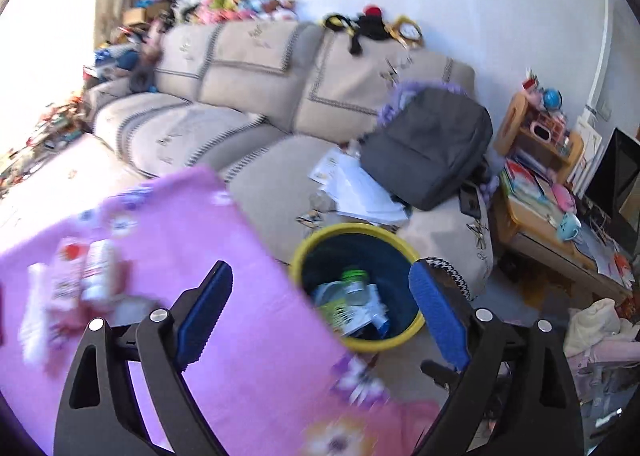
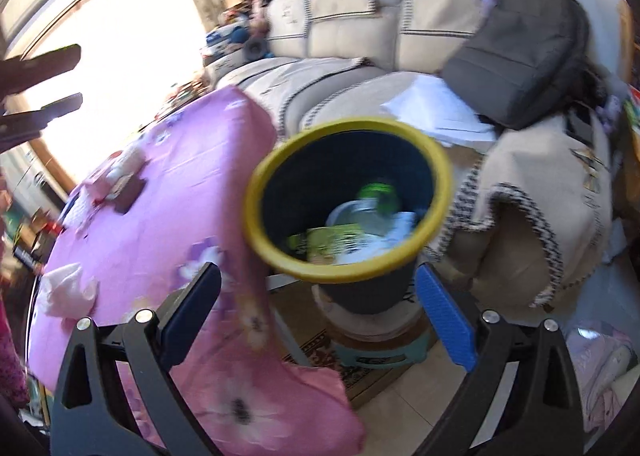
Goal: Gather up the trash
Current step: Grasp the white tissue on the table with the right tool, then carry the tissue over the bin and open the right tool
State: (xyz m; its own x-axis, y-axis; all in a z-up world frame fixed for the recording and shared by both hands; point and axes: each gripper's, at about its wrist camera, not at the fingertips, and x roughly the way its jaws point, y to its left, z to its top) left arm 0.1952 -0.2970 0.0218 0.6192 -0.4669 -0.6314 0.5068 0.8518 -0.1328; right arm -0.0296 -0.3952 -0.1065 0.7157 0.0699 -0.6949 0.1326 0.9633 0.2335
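Both grippers spread wide, nothing held, over the bin.

Left gripper (image 1: 320,304) and right gripper (image 2: 320,304) each frame the yellow-rimmed bin (image 1: 298,256), which holds a green-capped bottle (image 1: 354,286) and wrappers. Crumpled tissue (image 2: 68,290) lies on the pink tablecloth (image 2: 160,196), left of the right jaws; beige sofa (image 1: 248,68) behind.

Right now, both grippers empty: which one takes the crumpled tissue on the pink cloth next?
Likely right. The right gripper is open, and the crumpled tissue lies just left of its fingers. The left gripper, also open, faces the bin; its view shows no tissue.
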